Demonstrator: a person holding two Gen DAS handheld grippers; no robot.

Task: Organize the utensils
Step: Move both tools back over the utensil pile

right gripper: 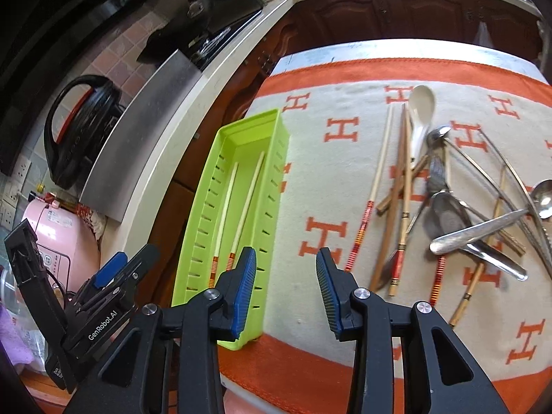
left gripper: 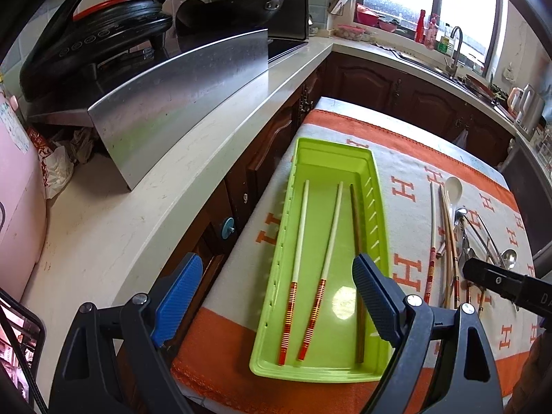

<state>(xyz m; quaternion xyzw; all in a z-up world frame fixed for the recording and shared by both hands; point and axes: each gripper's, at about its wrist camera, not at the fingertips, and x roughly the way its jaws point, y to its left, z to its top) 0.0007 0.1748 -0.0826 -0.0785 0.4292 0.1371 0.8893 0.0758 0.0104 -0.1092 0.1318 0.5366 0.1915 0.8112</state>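
Note:
A green slotted tray (left gripper: 374, 207) (right gripper: 220, 186) lies on the orange and white towel. In it lie two pale chopsticks with red banded ends (left gripper: 298, 238) (right gripper: 246, 203) and a dark brown chopstick (left gripper: 356, 220). My left gripper (left gripper: 276, 296) is open and empty above the tray's near end. My right gripper (right gripper: 286, 283) is open and empty, just right of the tray; its body shows in the left wrist view (left gripper: 500, 281). To the right lies a pile of utensils: another pale chopstick (right gripper: 377, 179), wooden chopsticks (right gripper: 402, 186), a white ceramic spoon (right gripper: 421, 114) and metal spoons (right gripper: 479, 234).
The towel (right gripper: 331, 179) covers a small table beside a white kitchen counter (left gripper: 114, 227). On the counter stand a steel splash guard (left gripper: 179, 100), a black cooker (left gripper: 96, 34) and a pink appliance (right gripper: 58, 238). Dark wooden cabinets (left gripper: 372, 82) run behind.

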